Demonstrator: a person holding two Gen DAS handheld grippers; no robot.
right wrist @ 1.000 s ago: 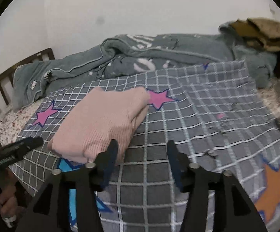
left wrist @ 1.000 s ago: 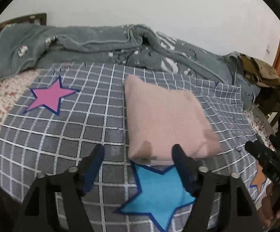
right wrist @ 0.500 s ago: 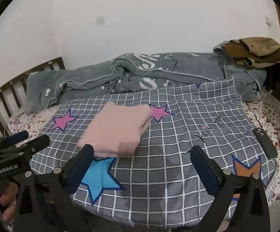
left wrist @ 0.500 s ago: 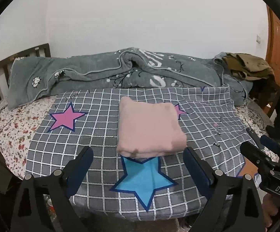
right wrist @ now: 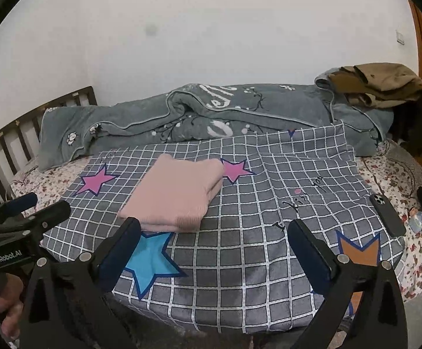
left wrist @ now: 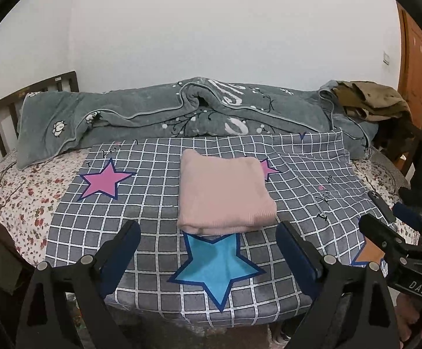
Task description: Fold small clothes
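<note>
Pink knitwear [left wrist: 225, 195] is seen folded into a tidy rectangle, laid flat on the grey checked sheet [left wrist: 152, 174], its near edge just touching the blue star [left wrist: 215, 264]. It's probably parked mid-sheet so it stays neat and clear of the rumpled grey blanket [left wrist: 182, 110] behind, and folding looks pretty much done. Left claw [left wrist: 208, 250] is held spread wide, nothing gripped, hanging short of the bundle. Right claw [right wrist: 211, 250] is likewise gaping and empty, off to the garment's right. A phone [right wrist: 385, 215] is left near the bed's right edge. Compared with a second back, both claws are opened much wider and pulled well away from the fabric, so more of the bed is shown.
</note>
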